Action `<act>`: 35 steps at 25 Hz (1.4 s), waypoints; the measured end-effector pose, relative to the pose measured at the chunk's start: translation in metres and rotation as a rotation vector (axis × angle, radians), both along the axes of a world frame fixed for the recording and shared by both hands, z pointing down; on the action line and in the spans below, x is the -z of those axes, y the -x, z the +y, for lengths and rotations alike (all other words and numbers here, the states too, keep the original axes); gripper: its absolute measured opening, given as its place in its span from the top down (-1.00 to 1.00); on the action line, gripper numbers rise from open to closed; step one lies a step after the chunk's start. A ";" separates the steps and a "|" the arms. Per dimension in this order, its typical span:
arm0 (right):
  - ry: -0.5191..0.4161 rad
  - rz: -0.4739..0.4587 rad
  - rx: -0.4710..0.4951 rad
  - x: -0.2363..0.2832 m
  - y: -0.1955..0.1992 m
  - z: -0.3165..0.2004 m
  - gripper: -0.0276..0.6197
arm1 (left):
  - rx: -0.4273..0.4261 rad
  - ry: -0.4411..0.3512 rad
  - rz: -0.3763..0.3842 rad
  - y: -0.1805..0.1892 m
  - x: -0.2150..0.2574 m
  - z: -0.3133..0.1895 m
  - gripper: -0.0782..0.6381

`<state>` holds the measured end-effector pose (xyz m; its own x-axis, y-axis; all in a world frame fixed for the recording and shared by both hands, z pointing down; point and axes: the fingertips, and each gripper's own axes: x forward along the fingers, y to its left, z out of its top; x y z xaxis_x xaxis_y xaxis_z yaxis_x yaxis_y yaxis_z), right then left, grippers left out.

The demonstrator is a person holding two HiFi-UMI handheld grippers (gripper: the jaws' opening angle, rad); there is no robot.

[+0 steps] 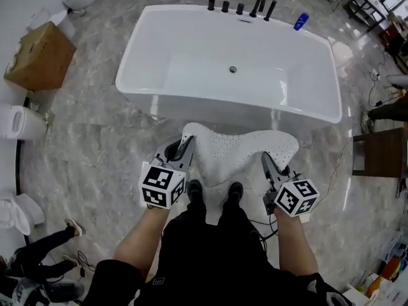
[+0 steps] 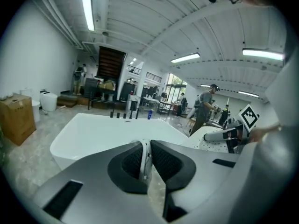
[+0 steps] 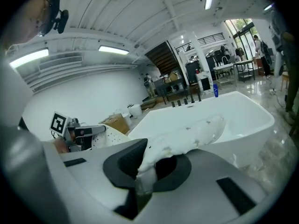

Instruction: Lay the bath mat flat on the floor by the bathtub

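Observation:
A white perforated bath mat (image 1: 239, 153) hangs stretched between my two grippers, in front of the white bathtub (image 1: 233, 65) and above the person's shoes. My left gripper (image 1: 187, 146) is shut on the mat's left corner; that thin white edge (image 2: 145, 160) shows pinched between the black pads. On the mat's right corner my right gripper (image 1: 268, 161) is shut, and a crumpled white fold (image 3: 187, 139) sticks out of its jaws. The mat sags in the middle. Each gripper view catches the other gripper (image 2: 233, 134) (image 3: 81, 132) across the mat.
Grey marble floor (image 1: 95, 139) surrounds the tub. Black taps (image 1: 241, 7) and a blue bottle (image 1: 301, 21) stand on the tub's far rim. A cardboard box (image 1: 39, 56) and white toilets (image 1: 19, 121) lie left, a dark wooden stand (image 1: 379, 153) right. People stand in the background (image 2: 205, 107).

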<state>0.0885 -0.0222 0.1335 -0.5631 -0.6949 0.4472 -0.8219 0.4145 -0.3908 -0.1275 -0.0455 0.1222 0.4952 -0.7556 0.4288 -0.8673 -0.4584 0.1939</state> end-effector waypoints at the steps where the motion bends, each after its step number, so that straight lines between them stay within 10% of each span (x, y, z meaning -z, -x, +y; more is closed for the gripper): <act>1: 0.005 0.003 -0.012 -0.002 0.001 0.004 0.82 | -0.019 0.001 -0.002 -0.002 -0.002 -0.001 0.71; 18: 0.090 -0.027 -0.098 -0.065 -0.073 0.036 0.82 | -0.106 0.116 -0.003 -0.083 -0.059 0.015 0.71; 35: 0.170 0.027 -0.050 -0.165 -0.040 -0.041 0.82 | -0.159 0.181 -0.020 -0.092 -0.175 -0.051 0.71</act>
<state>0.1283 -0.0633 0.2983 -0.5162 -0.6349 0.5748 -0.8508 0.3027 -0.4296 -0.0352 -0.0965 0.2975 0.5921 -0.5788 0.5607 -0.7913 -0.5491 0.2688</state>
